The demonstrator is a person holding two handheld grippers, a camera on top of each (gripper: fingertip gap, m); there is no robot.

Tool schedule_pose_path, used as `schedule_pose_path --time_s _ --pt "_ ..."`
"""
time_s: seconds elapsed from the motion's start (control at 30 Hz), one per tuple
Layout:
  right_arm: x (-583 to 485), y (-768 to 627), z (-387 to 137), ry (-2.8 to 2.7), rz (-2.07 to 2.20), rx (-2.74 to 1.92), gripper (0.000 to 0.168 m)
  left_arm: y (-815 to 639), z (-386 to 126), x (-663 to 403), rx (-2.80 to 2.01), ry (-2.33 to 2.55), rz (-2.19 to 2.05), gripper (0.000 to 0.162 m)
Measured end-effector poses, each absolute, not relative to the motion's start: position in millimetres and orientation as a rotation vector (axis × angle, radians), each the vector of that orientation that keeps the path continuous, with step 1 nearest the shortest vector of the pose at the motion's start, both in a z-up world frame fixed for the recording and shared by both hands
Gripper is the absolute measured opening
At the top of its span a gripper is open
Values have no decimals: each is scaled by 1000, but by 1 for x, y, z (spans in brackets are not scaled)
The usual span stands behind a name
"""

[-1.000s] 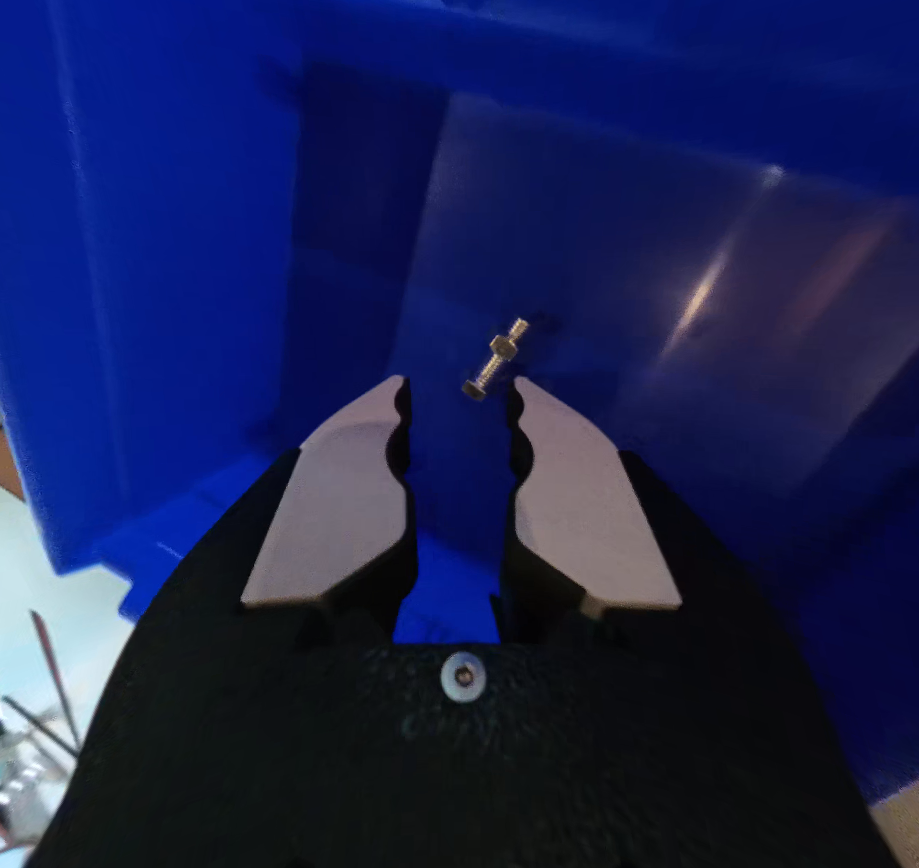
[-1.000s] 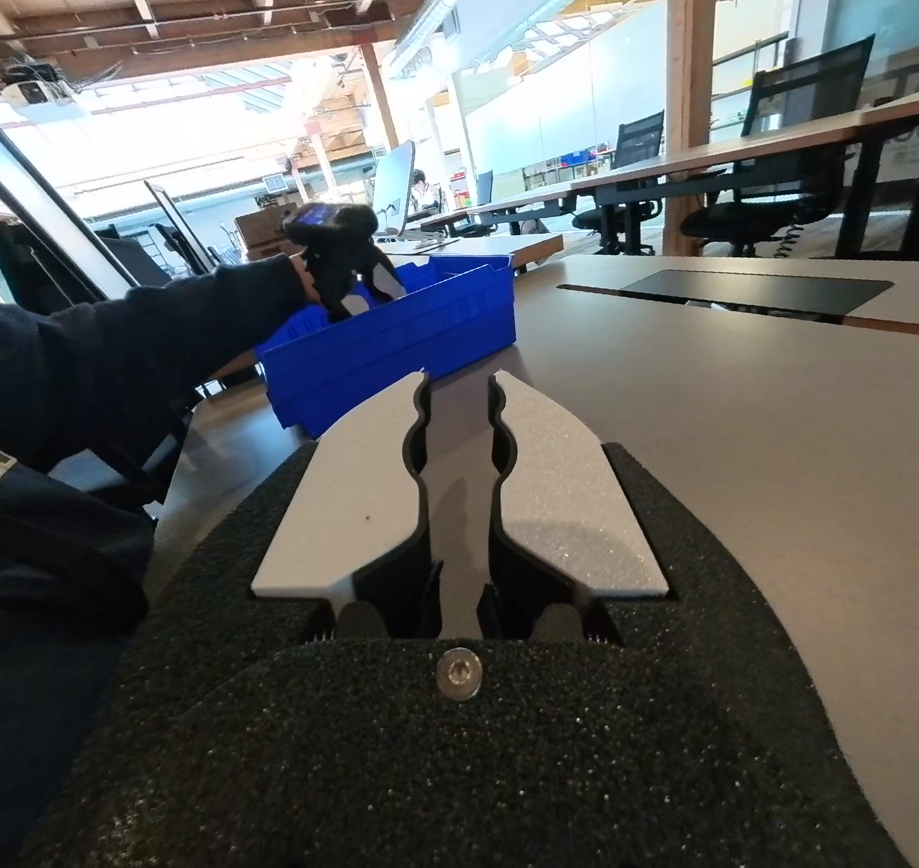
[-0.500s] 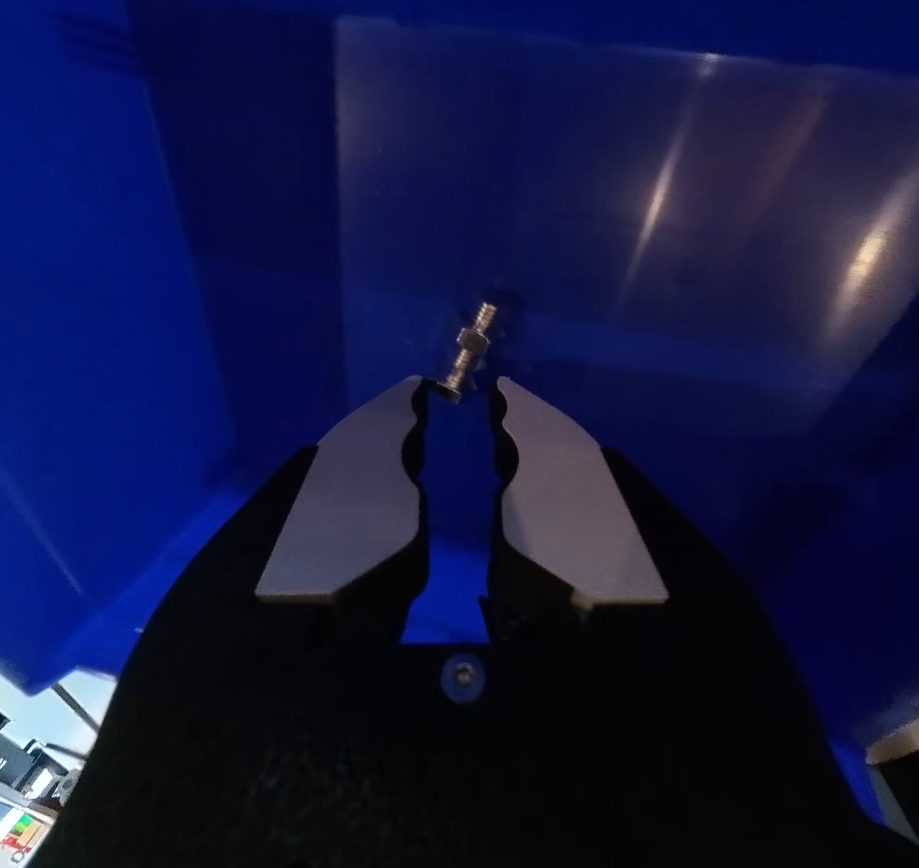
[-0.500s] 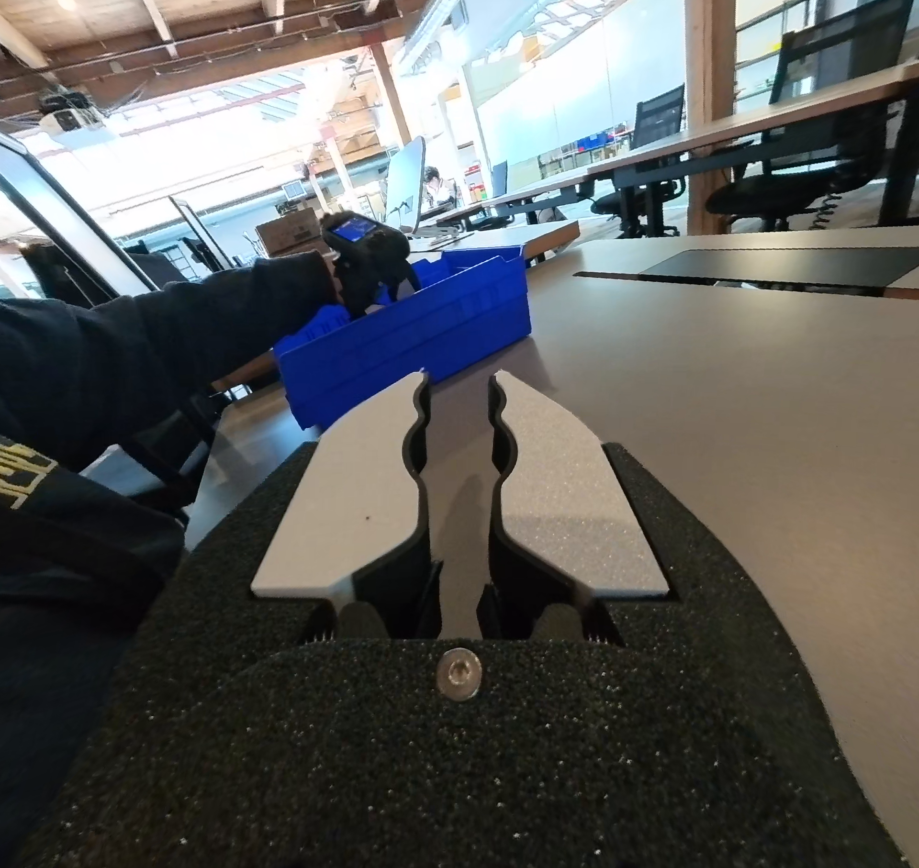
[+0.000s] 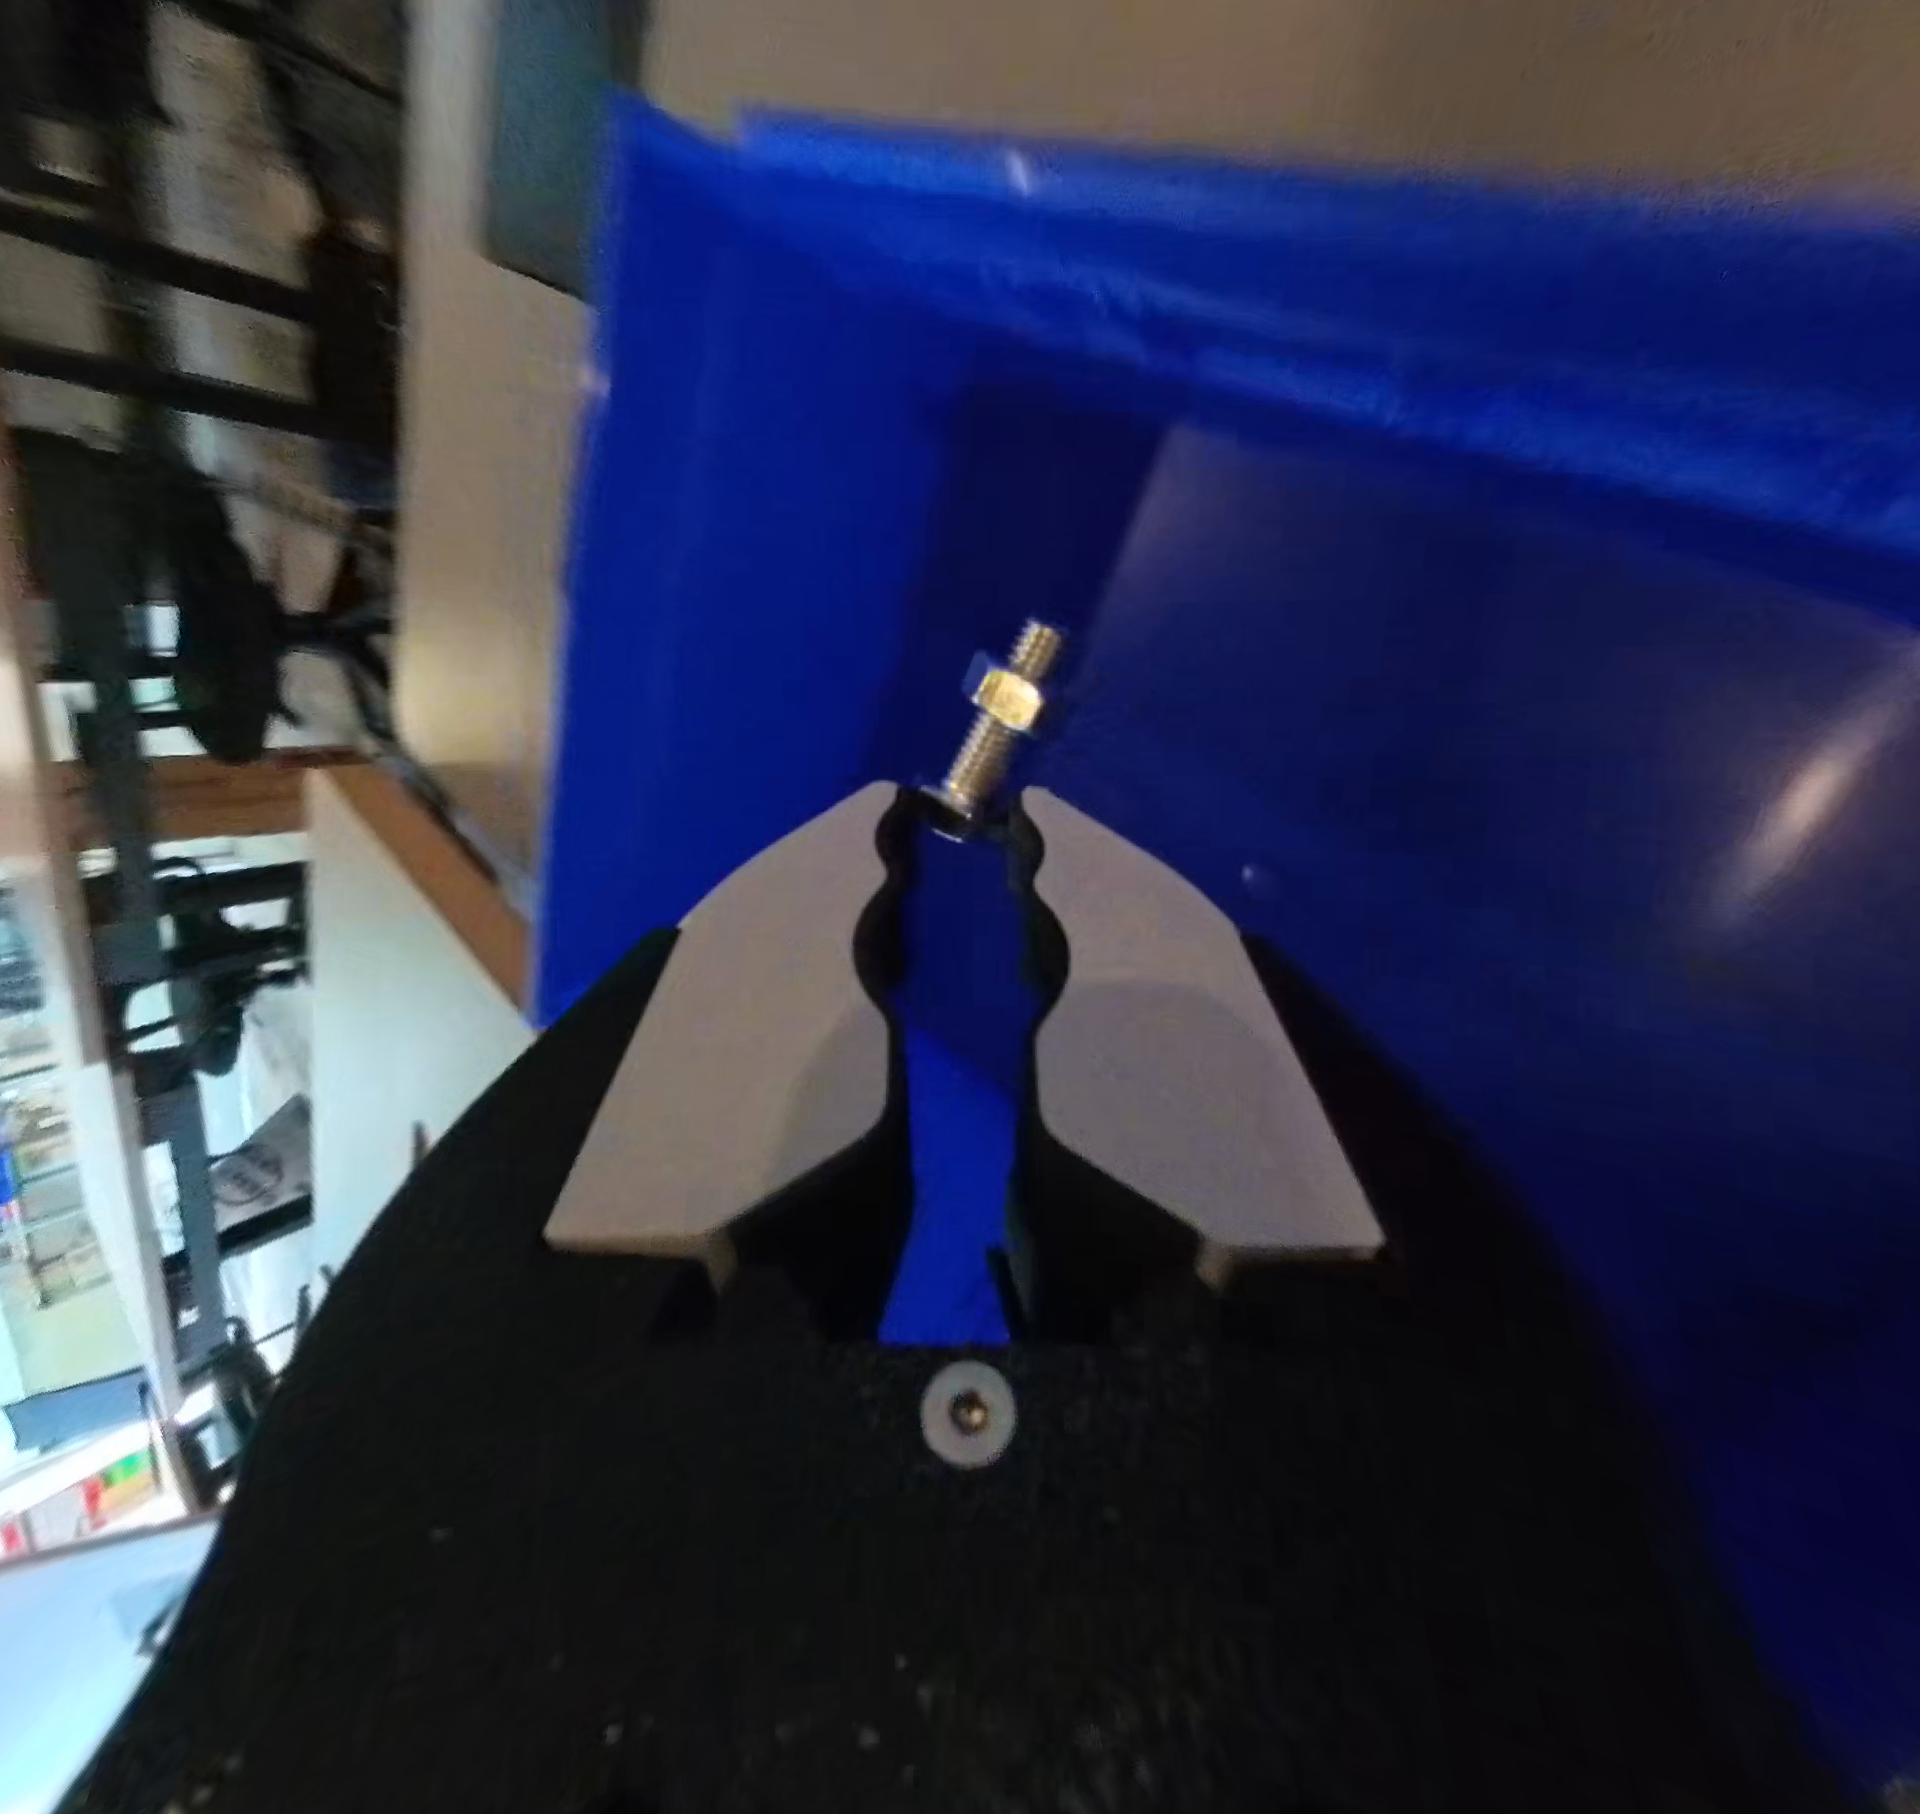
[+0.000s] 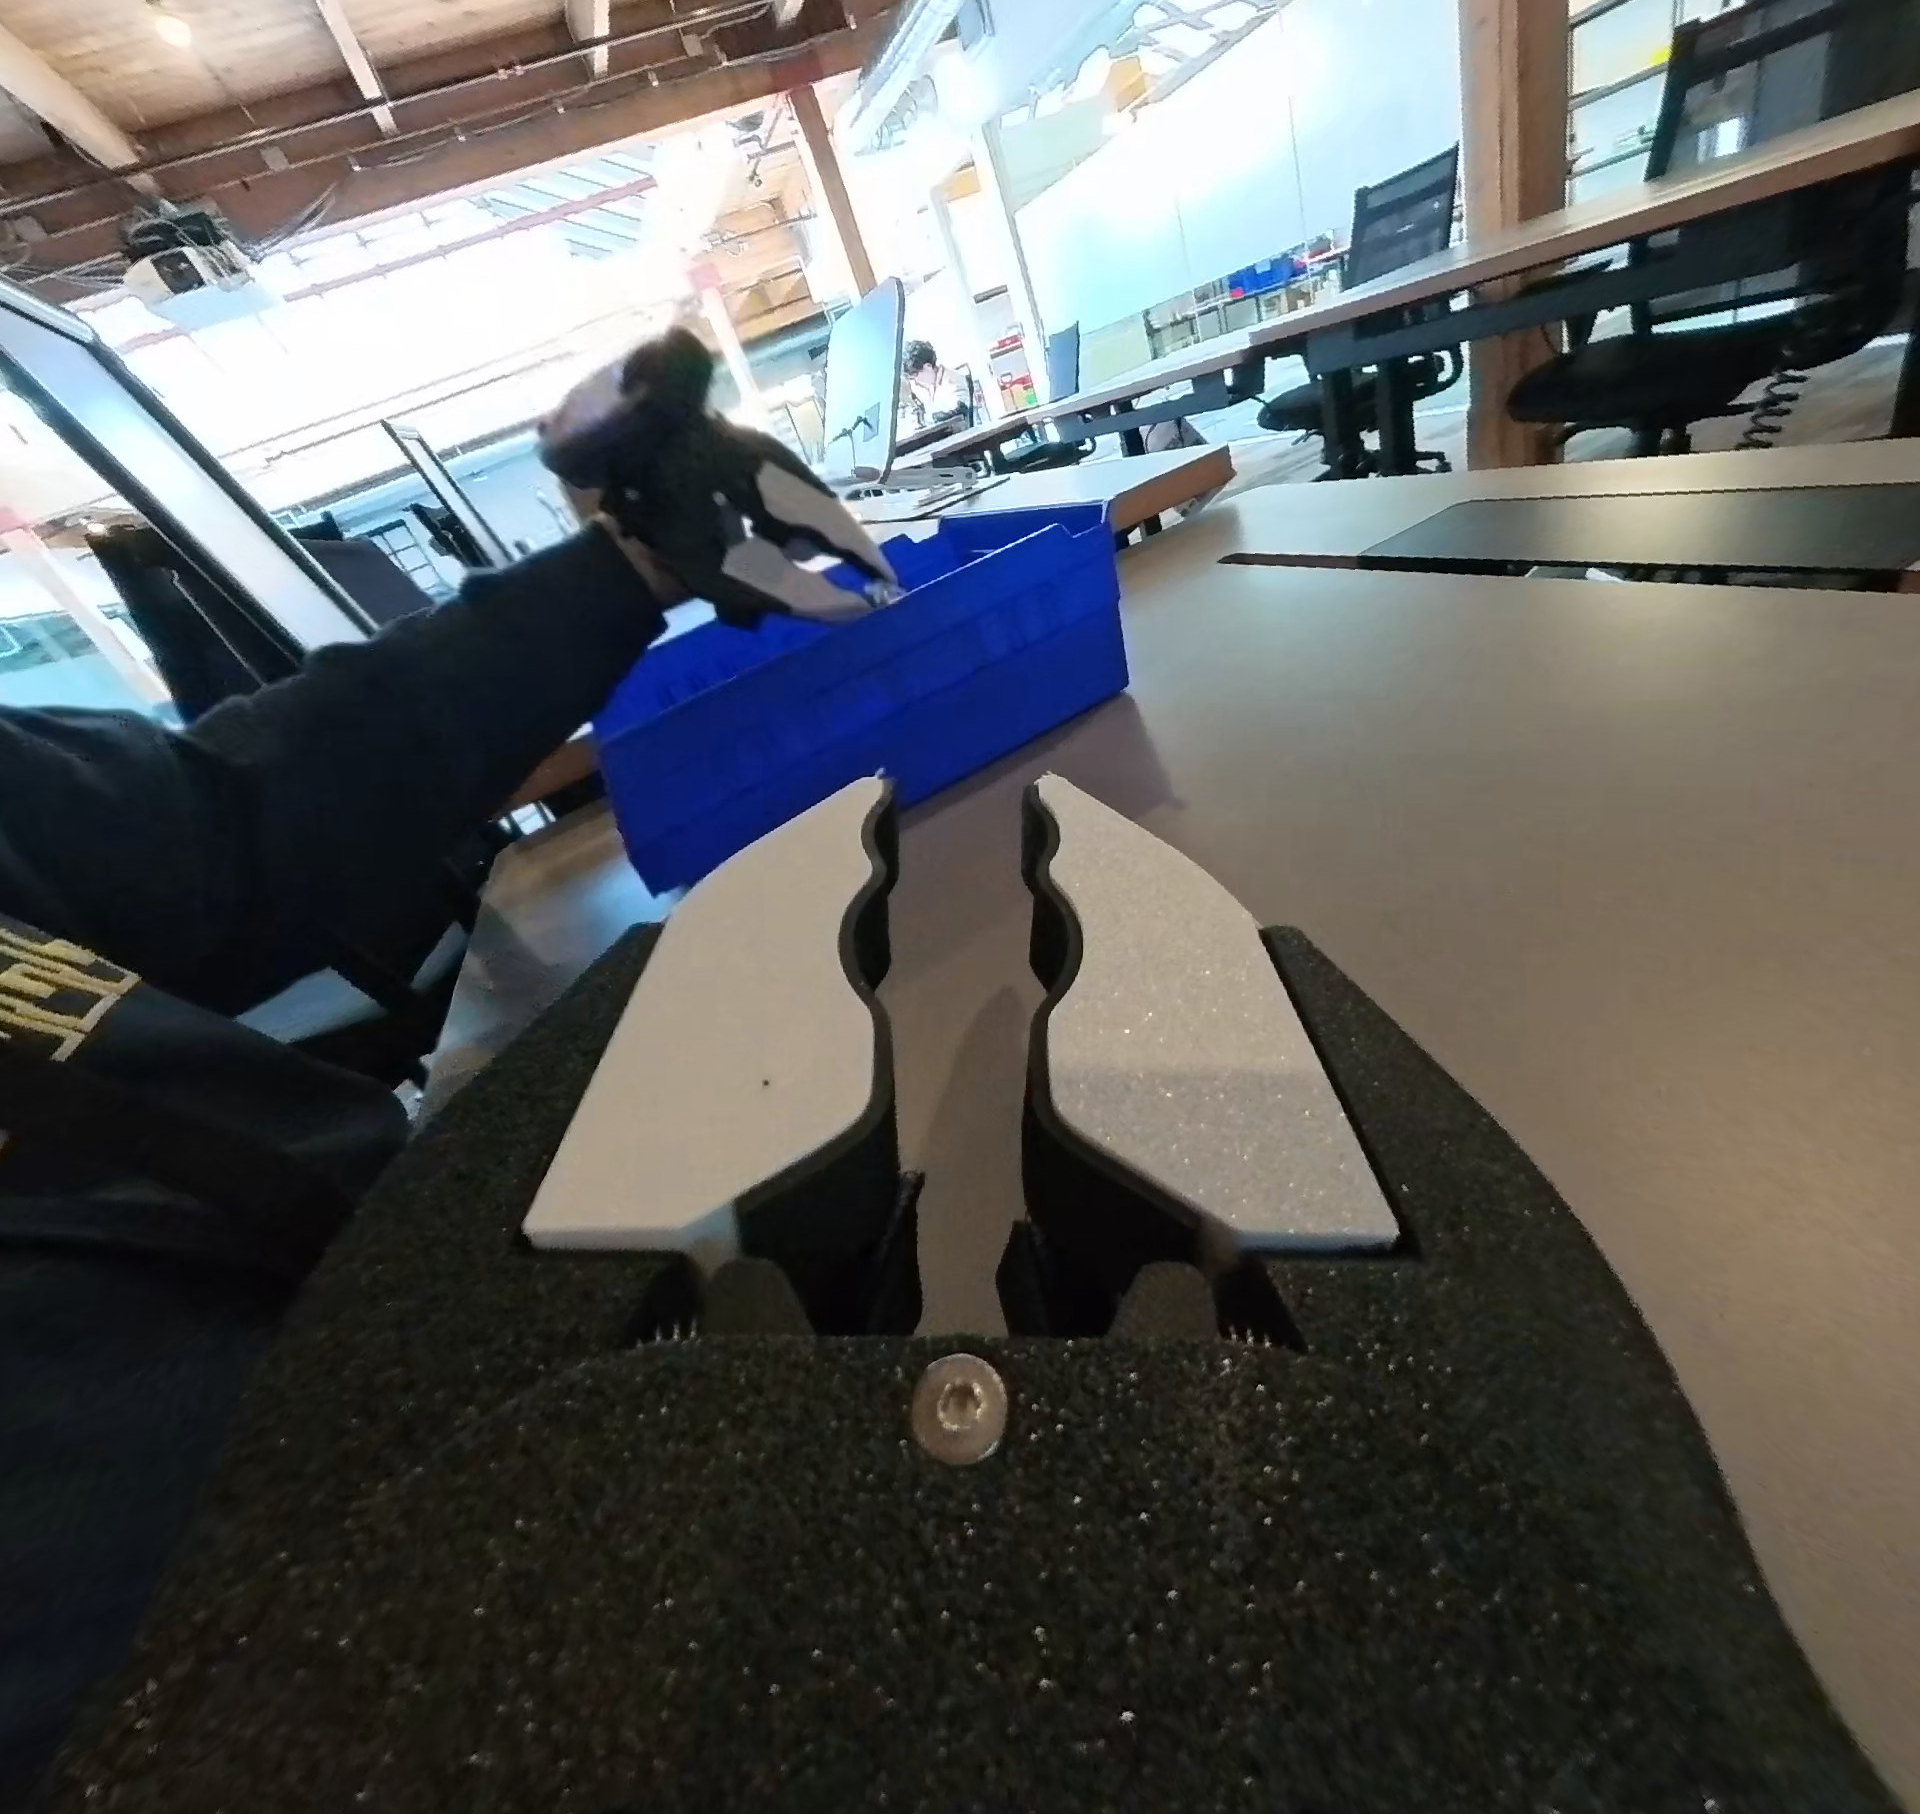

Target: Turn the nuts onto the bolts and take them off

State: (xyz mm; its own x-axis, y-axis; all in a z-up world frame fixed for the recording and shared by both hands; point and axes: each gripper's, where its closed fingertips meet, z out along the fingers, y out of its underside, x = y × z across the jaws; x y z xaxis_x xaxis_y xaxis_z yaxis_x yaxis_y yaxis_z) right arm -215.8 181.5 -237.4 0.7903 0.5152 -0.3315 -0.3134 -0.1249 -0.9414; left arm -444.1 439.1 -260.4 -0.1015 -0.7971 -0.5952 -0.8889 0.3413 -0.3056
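Note:
My left gripper [image 5: 961,808] is shut on the head of a small silver bolt [image 5: 982,756]. The bolt sticks out past the fingertips with a hex nut [image 5: 1006,702] threaded near its far end. It is held above the blue bin [image 5: 1455,725]. In the right wrist view the left gripper [image 6: 883,592] shows blurred over the rim of the same bin [image 6: 883,715], held by a dark-sleeved arm [image 6: 364,725]. My right gripper [image 6: 958,793] is open with a narrow gap and empty, low over the grey table [image 6: 1507,829].
The bin stands near the table's left edge. A dark inset panel [image 6: 1621,538] lies in the table at the back right. Further desks, office chairs and monitors stand behind. Some 35 cm of space lies between my two pairs of fingers.
My left gripper closed on the bolt's head inside the bin, then rose and tilted with it, so the bin's rim and the room now show. My right gripper stayed about where it was.

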Motion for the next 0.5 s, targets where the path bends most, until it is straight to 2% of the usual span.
schedule_pose_path --time_s 0.13,0.23,0.33,0.5 --pt "-217 179 -234 -193 708 -1524 23 397 -202 -412 -1406 1715 48 17" --pt "-224 175 -228 -244 722 -1491 27 342 -181 -372 -1388 1672 -130 17" --pt "-230 172 -225 -300 718 -1478 34 289 -183 -328 -1347 1688 -281 17" --pt "-228 177 -231 -277 686 -1535 37 241 -227 -267 -1254 1730 -385 17"
